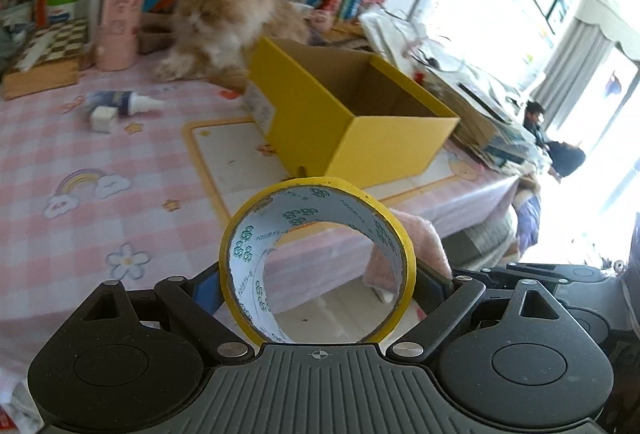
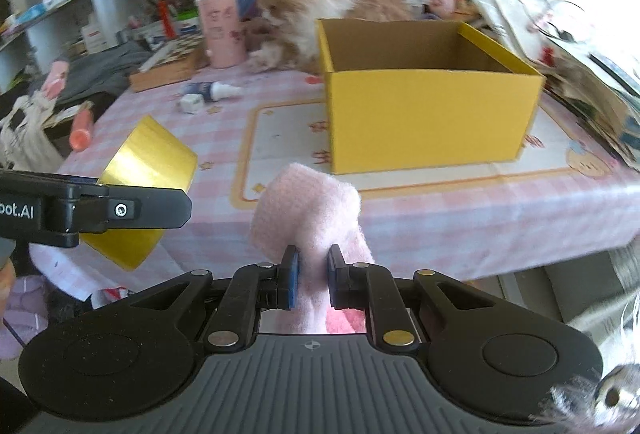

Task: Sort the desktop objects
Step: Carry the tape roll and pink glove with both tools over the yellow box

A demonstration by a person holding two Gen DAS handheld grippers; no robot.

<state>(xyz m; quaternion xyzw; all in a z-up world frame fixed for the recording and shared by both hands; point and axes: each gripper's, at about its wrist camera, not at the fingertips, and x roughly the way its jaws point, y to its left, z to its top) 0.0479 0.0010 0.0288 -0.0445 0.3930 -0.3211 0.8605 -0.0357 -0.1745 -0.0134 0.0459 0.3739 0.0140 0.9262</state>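
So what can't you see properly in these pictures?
- Left wrist view: the tape roll hides the left gripper pads.
- Both views: the yellow box walls hide its floor.
- Both views: the cat is blurred.
- Right wrist view: the pink cloth hangs out of sight below the right gripper.

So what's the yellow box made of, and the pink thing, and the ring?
The yellow box looks like cardboard: brown matte inside, folded edges. The pink thing in the right gripper seems to be soft fleecy cloth, fuzzy and squashed. The ring in the left gripper looks like glossy plastic tape on a printed paper core.
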